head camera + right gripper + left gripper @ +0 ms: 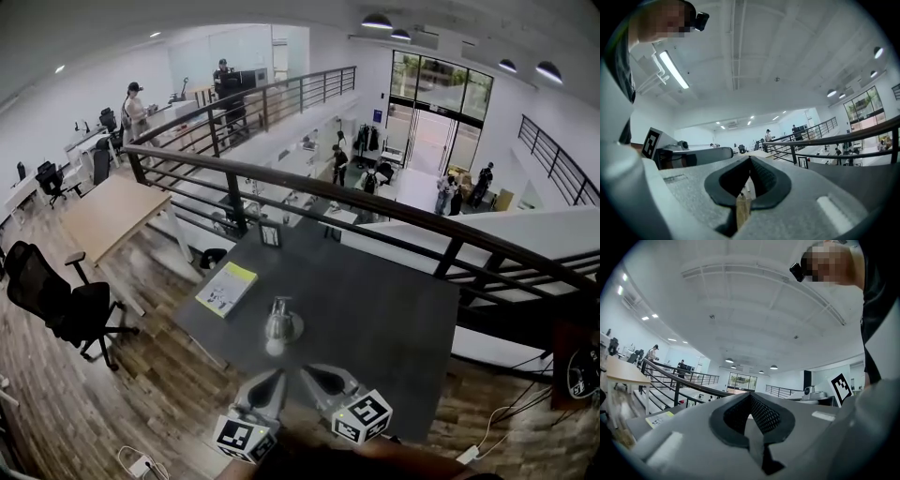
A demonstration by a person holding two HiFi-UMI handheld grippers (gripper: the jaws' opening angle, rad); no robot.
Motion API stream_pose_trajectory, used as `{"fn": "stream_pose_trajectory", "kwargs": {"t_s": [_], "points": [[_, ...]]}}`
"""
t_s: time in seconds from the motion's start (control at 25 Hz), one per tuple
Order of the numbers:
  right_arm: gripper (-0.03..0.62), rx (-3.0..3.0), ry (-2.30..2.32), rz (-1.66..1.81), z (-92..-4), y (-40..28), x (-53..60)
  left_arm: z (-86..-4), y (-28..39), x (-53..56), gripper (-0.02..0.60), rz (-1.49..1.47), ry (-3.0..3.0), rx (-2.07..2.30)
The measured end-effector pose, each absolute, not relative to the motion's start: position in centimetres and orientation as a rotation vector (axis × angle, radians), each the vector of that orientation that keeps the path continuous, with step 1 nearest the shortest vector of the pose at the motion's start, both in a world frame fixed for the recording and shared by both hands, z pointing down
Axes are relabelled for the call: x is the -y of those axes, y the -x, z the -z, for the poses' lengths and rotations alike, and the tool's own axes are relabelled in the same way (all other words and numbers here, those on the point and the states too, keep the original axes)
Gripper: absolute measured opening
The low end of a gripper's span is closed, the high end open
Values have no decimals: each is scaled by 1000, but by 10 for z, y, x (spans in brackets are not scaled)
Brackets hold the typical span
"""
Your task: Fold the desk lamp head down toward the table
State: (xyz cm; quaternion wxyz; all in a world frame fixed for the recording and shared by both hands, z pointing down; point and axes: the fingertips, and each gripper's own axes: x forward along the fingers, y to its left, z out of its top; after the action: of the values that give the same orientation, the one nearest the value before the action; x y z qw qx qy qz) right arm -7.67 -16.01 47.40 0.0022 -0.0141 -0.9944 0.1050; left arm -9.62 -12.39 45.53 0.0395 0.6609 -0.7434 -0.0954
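Left gripper (751, 399) and right gripper (750, 161) both closed, empty. Desk lamp (278, 326): shiny metal, round base, by matte dark table's (384, 300) near edge.

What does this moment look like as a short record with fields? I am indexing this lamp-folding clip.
setting: dark table beside a black railing, above an open office
desk lamp: on the table near its front edge
booklet: yellow-green cover, flat on the table, left of the lamp
left gripper: shut, empty, short of the lamp
right gripper: shut, empty, beside the left gripper
contact: neither gripper touches the lamp
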Motion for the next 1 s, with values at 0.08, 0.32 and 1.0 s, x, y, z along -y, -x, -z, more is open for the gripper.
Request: {"fn": "stream_pose_trajectory", "kwargs": {"t_s": [0.08, 0.32, 1.0], "points": [[3, 3123, 0, -331, -473, 82, 169, -452, 102, 132, 0, 293, -2048, 2255], [3, 3118, -136, -324, -470, 101, 190, -452, 123, 152, 0, 268, -2145, 2154], [9, 3074, -502, -340, -479, 193, 233, -441, 234, 187, 0, 250, -2360, 1910]]}}
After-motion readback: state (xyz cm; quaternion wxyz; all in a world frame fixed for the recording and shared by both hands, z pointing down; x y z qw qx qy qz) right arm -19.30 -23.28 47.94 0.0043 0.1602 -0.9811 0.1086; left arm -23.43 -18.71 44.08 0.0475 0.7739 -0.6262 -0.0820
